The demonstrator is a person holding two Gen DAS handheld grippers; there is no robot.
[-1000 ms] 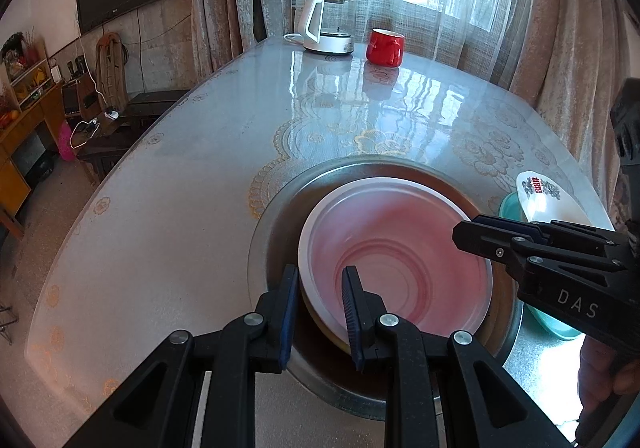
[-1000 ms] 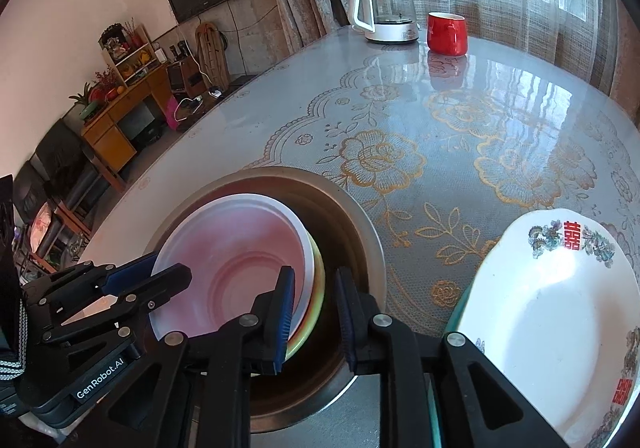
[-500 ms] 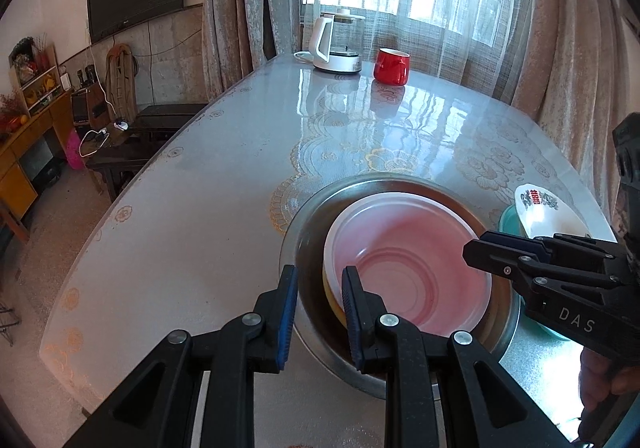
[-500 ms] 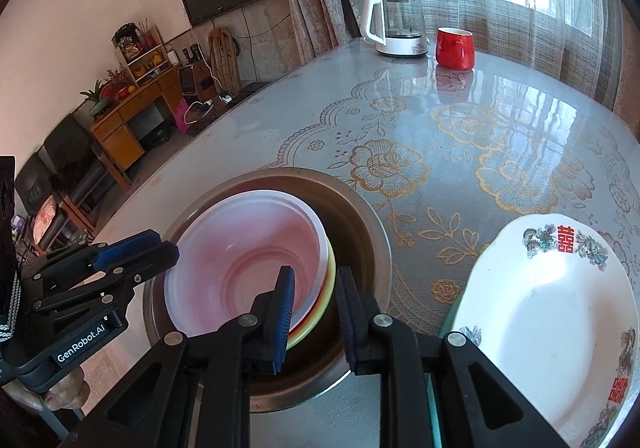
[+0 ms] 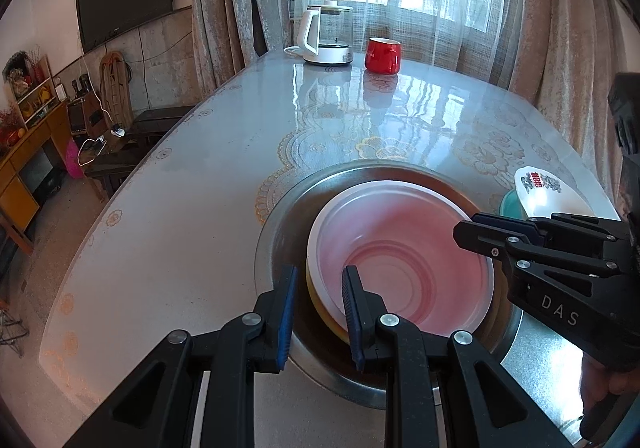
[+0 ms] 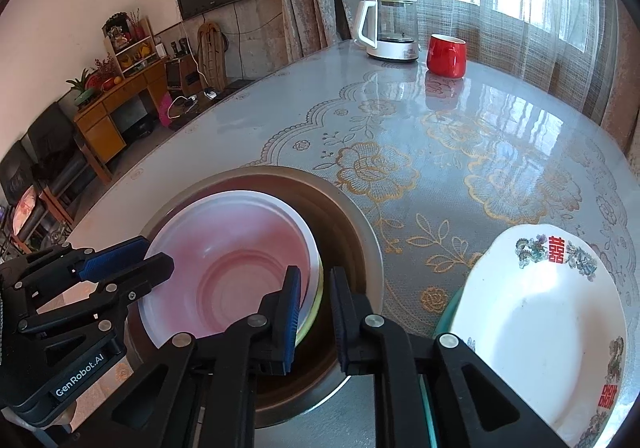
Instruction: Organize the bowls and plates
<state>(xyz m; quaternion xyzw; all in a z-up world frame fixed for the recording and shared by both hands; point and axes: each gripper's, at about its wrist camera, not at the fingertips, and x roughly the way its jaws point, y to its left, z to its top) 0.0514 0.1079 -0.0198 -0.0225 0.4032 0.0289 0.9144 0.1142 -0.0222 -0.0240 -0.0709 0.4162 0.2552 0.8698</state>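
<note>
While bowls' (image 6: 232,268) rim inside basin (image 6: 352,208) is pinched by closing right gripper (image 6: 315,312), left gripper's (image 5: 318,312) narrow hold is unclear. Bowls could be tipped by uneven lift.

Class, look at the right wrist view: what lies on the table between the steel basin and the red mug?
Nothing stands between the steel basin and the red mug: only bare floral tablecloth. The right wrist view shows it.

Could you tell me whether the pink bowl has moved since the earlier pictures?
No. The pink bowl sits inside the steel basin as before, with the same gaps to the basin's rim in both views.
</note>
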